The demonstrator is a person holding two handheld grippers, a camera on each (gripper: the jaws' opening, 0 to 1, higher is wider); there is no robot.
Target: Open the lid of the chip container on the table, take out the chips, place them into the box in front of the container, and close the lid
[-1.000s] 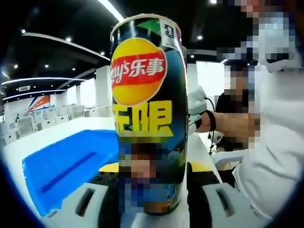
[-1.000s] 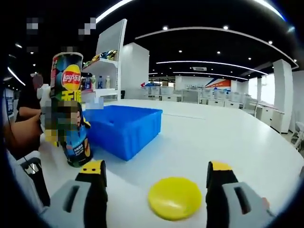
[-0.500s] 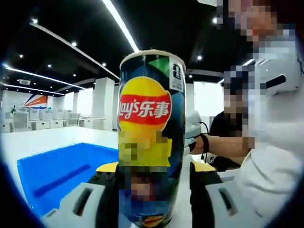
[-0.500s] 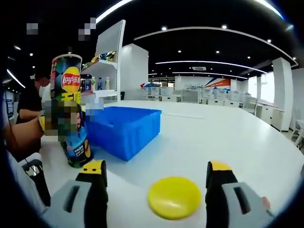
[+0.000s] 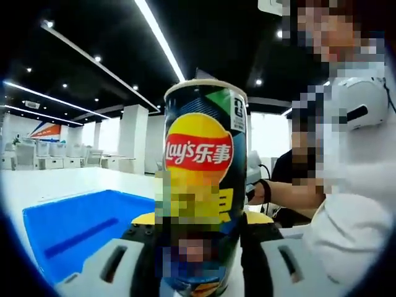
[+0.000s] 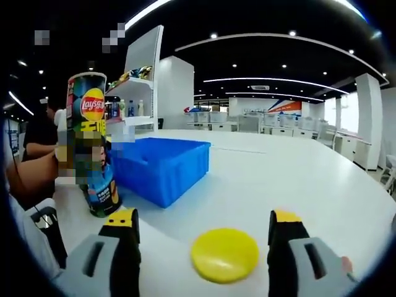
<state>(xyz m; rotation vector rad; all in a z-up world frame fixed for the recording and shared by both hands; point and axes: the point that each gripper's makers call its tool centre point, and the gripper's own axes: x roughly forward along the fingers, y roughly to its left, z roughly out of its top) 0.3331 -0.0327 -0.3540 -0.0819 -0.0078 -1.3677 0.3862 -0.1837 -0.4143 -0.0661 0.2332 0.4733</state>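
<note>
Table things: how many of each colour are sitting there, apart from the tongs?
Blue: 1, the box
Yellow: 1, the lid lying flat between the right tongs
Dark with a yellow logo: 1, the chip container, upright between the left tongs
Total: 3

A large hall with a black ceiling (image 6: 260,18), curved light strips (image 6: 278,80) and spotlights. White columns (image 5: 133,139), a shelf (image 6: 139,77) and white desks (image 6: 247,124) stand behind.

Ahead of my right hand-held gripper I saw a tall white shelf (image 6: 139,74) holding bottles, and low cabinets (image 6: 247,124) farther off.
</note>
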